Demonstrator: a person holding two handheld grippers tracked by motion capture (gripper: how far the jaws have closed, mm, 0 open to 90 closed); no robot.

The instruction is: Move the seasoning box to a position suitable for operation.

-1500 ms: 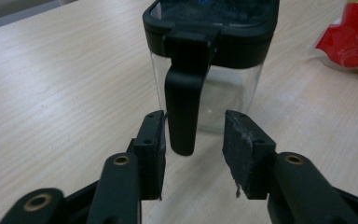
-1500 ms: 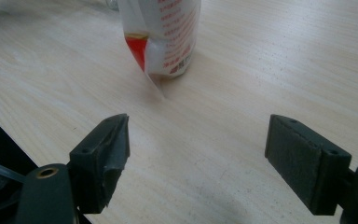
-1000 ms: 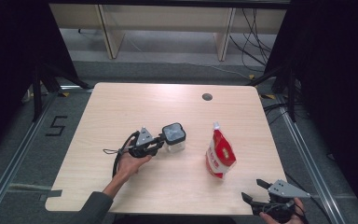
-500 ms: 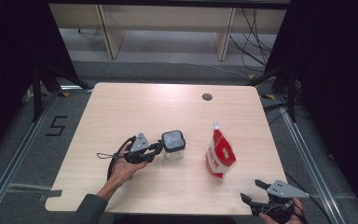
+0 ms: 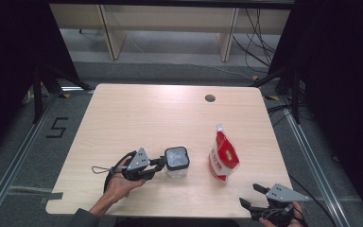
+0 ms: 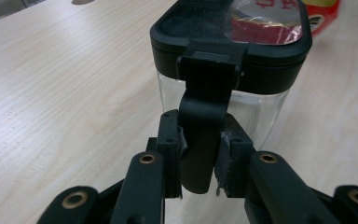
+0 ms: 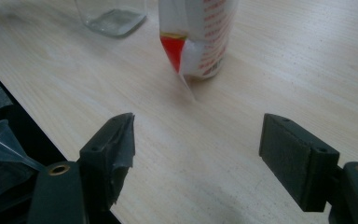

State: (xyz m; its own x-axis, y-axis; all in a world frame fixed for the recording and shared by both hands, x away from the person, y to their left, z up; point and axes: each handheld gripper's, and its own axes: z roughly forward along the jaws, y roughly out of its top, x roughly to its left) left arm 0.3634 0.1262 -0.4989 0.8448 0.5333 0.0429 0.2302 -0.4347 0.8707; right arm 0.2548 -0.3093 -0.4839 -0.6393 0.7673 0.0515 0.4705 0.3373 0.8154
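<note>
- Since a second ago the clear jar (image 5: pixel 176 163) has slid toward the near edge, the left gripper (image 5: pixel 158 163) going with it.
- That gripper is clenched on the latch tab (image 6: pixel 205 121) hanging from the jar's black lid (image 6: pixel 230 42); the jar stands upright at its 12 o'clock.
- The red pouch (image 5: pixel 223 153) stands at 3 o'clock of the jar.
- The right gripper (image 5: pixel 253 198) rests released at the near edge, farther off.
</note>
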